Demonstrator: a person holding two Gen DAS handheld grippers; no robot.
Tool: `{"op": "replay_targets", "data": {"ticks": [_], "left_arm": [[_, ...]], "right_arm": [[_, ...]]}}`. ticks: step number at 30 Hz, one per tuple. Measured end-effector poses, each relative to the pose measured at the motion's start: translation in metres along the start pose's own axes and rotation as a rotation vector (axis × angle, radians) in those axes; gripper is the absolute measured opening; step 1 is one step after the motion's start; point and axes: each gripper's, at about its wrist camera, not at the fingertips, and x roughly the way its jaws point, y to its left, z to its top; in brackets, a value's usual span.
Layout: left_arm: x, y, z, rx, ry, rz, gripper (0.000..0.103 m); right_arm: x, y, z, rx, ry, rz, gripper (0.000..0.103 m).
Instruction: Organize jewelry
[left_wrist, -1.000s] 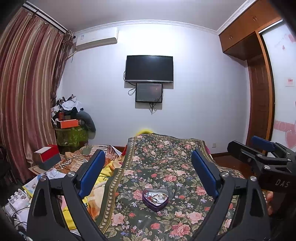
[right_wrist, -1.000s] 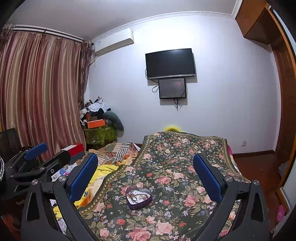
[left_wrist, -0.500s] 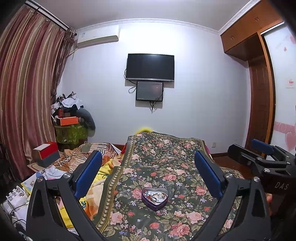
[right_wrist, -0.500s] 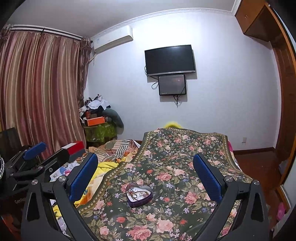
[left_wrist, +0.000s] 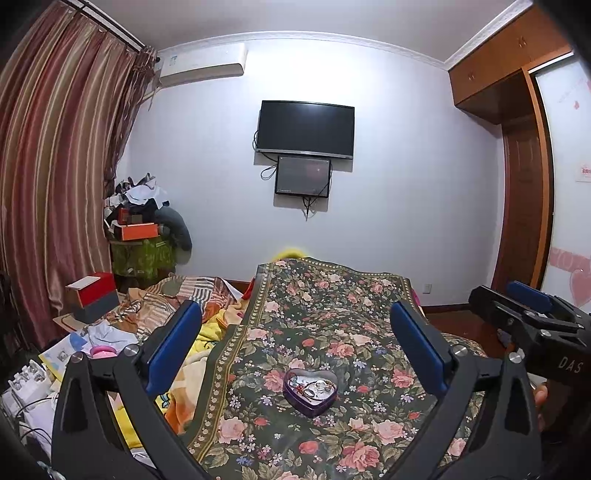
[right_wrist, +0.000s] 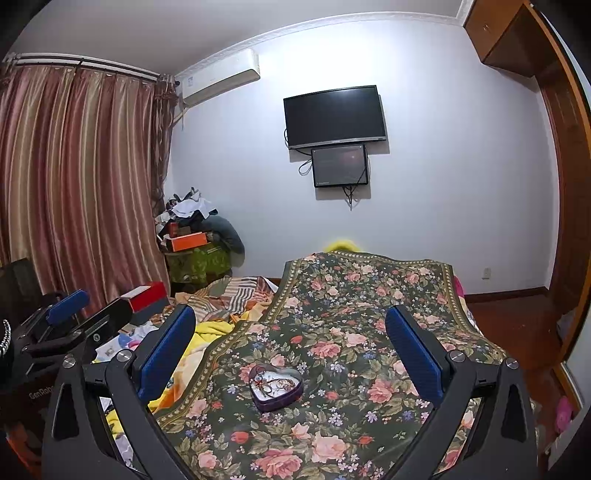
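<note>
From the left wrist view, the left gripper (left_wrist: 295, 332) is held above the bed with its blue pads spread wide and nothing between them; its jaws have just been opening, which reads as readying for a reach; ahead of it and framed between the two fingers in the picture, though well apart from them, the heart-shaped tin (left_wrist: 310, 391) sits open on the floral bedspread (left_wrist: 332, 317), probably set there so both tools can come at it from the near side; inside lies a tangle of jewelry (left_wrist: 312, 387), pale rings or bangles with a reddish piece, too small to sort out; the right gripper (left_wrist: 524, 314) shows at the right edge, side-on. From the right wrist view, the right gripper (right_wrist: 290, 334) is likewise spread and empty, aimed over the same bedspread (right_wrist: 369, 314); the tin (right_wrist: 276, 386) rests lidless ahead of it, nearer its left finger, its jewelry (right_wrist: 275, 384) heaped loosely within; the left gripper (right_wrist: 70, 314) hangs off to the left, over the cluttered bedside.
</note>
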Motion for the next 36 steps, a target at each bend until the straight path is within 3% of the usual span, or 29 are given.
{"op": "replay_targets", "data": {"ticks": [36], "left_arm": [[0.0058,0.0052,-0.0012,-0.021,0.017,-0.03,0.103]], "right_arm": [[0.0036,-0.0004,-0.003,0.011,0.014,0.011,0.102]]}}
